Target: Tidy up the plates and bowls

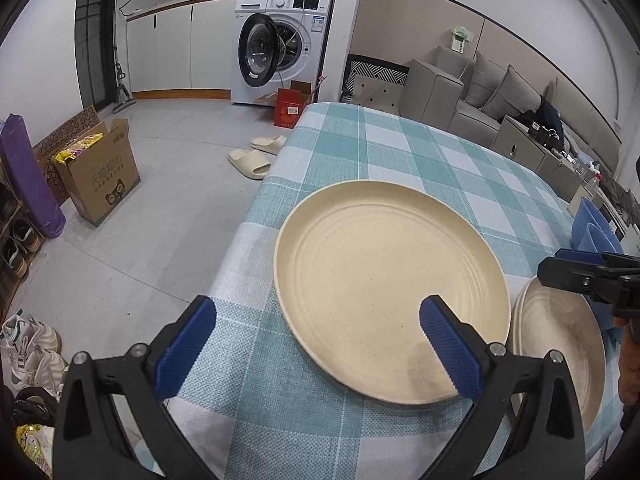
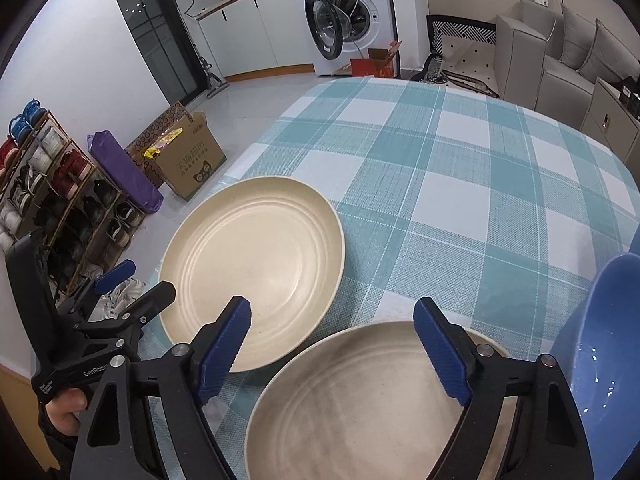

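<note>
A cream plate (image 1: 384, 276) lies flat near the table's left edge; it also shows in the right wrist view (image 2: 256, 264). A second cream plate (image 2: 360, 404) lies at the front, seen also in the left wrist view (image 1: 560, 344). A blue bowl (image 2: 604, 352) stands to its right and shows in the left wrist view (image 1: 592, 228). My left gripper (image 1: 316, 344) is open and empty, its right finger over the first plate's near rim. My right gripper (image 2: 332, 344) is open and empty above the second plate.
The table has a teal checked cloth (image 2: 460, 168). Left of it on the floor are a cardboard box (image 1: 96, 172), slippers (image 1: 252, 160) and a shoe rack (image 2: 52, 200). A washing machine (image 1: 276, 40) and a grey sofa (image 1: 480, 88) stand beyond.
</note>
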A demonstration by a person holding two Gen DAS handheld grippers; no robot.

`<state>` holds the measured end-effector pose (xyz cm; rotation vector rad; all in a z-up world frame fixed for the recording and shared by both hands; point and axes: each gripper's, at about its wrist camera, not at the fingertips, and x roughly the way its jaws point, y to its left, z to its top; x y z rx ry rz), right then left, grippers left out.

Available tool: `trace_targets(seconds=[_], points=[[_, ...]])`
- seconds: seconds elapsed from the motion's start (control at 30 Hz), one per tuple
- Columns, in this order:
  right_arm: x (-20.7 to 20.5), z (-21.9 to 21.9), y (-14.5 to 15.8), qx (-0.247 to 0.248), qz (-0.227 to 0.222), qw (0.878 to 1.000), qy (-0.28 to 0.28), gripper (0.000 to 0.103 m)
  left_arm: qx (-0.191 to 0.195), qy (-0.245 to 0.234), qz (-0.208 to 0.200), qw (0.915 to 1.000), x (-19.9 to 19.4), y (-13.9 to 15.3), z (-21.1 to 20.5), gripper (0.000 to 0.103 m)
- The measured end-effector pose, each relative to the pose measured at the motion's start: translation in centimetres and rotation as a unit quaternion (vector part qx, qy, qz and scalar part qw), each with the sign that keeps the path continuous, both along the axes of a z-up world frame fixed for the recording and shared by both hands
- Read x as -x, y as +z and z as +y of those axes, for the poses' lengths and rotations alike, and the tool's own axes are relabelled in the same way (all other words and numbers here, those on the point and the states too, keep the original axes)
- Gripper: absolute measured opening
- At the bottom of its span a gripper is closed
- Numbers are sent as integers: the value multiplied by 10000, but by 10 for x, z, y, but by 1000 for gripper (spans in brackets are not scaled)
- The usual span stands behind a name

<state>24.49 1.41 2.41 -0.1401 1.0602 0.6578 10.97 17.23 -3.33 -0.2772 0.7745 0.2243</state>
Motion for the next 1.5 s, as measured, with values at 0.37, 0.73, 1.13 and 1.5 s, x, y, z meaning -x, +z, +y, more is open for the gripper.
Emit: trace_targets(seconds=[0.37, 0.73, 1.13, 1.5], points=[[-12, 18, -25, 133, 210, 9997, 28, 78, 76, 66, 61, 9999, -2, -8, 5, 102], [-12, 31, -35, 251, 181, 9994, 147, 69, 94, 56, 107, 9999, -5, -13, 4, 98], [-18, 34, -45, 206, 359, 9991, 108, 63, 165, 52, 146, 9997, -4, -16, 7, 92], [-28, 35, -50, 63, 644, 9979, 70, 63, 226, 14, 208, 9995, -6, -20, 8, 77]])
